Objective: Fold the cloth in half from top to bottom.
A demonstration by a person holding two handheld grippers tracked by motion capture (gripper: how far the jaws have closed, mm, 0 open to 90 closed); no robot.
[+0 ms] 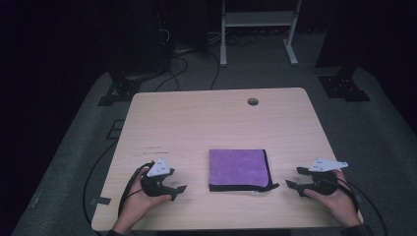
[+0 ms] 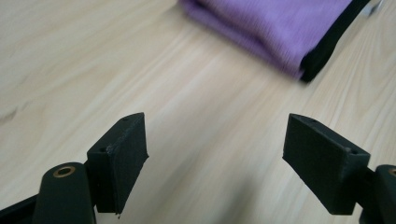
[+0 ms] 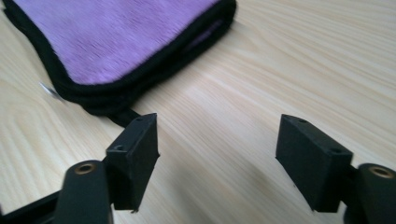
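**Folded purple cloth between two idle grippers**

I have a folded purple microfibre cloth [image 1: 239, 168] lying flat on the light wooden table [image 1: 196, 118], a little toward my side of centre. It is edged in black piping, and a short black loop [image 1: 273, 186] sticks out from its near right corner, at about 4 o'clock from the cloth's middle. A small white tag [image 1: 254, 192] peeks out under the near edge.

My left gripper [image 1: 173, 185] rests on the table at 9 o'clock from the cloth, well apart from it, pointing in toward it. Its jaws stand wide apart with nothing between them; in the left gripper view I see bare wood between the pads [image 2: 119, 158] and the cloth's corner [image 2: 280, 32] at 1 o'clock. My right gripper [image 1: 294, 178] sits at 3 o'clock, near the cloth but not touching, jaws likewise spread and empty. In the right gripper view the cloth [image 3: 121, 42] lies at 11 o'clock and the loop's tail ends just beside the left pad [image 3: 135, 158].

I judge the cloth light, soft and limp: it should sag and unfold if lifted by one point, and will not slip much on the rubbery pads. The stacked black edges look thick enough to pinch. I would take it at the near corners, one gripper each, sliding a jaw under the layers. The far grommet hole [image 1: 253, 102] at 12 o'clock is out of the way.
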